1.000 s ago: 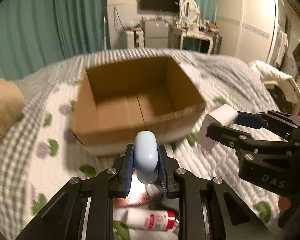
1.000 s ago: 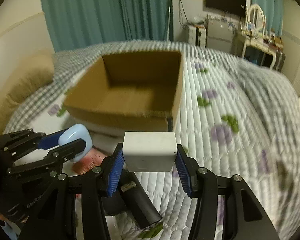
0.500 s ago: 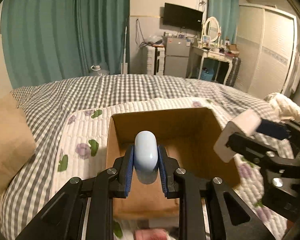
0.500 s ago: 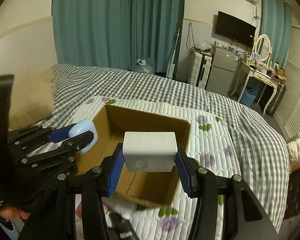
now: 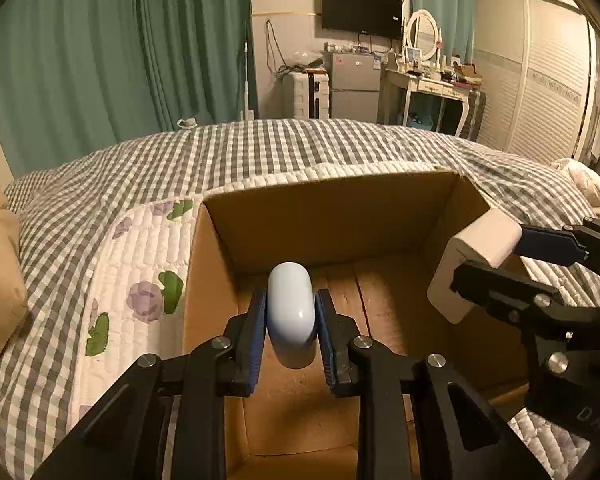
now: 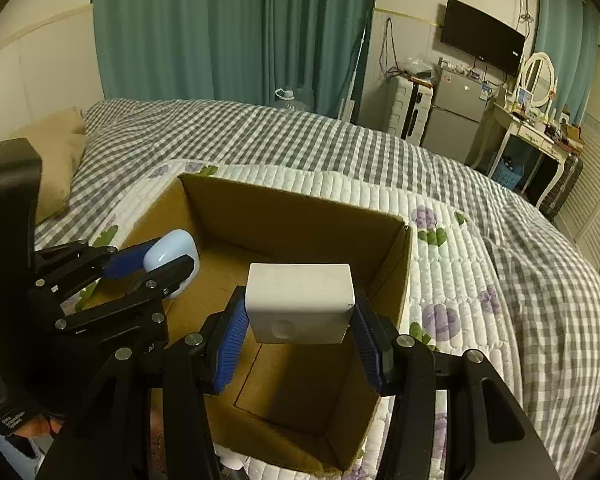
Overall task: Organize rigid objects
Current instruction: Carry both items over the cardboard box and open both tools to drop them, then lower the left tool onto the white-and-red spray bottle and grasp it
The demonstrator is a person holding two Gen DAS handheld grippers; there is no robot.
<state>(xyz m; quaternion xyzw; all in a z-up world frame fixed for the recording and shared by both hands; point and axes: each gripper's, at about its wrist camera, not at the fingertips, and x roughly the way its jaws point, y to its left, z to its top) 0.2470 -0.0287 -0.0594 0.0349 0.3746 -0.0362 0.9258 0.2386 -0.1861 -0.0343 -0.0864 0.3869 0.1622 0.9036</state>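
When viewed from the left wrist, shows only a corner of the white block (image 5: 476, 256) at 3 o'clock; from the right wrist, its whole matte face with a round dimple. Clamped across its width by the right hand-held gripper (image 6: 300, 316). Pinched narrowly in the left hand-held gripper (image 5: 291, 312): glossy pale blue oval case (image 5: 290, 300). Both hanging over the open cardboard box (image 5: 320, 220) on the bed (image 5: 260, 152); a second ago, short of its near wall.

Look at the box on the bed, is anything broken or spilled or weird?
Nothing stands out. The open brown cardboard box sits on the quilted floral bedspread, intact and with nothing lying inside. The left gripper holds a pale blue rounded case and the right gripper a white rectangular block above it.
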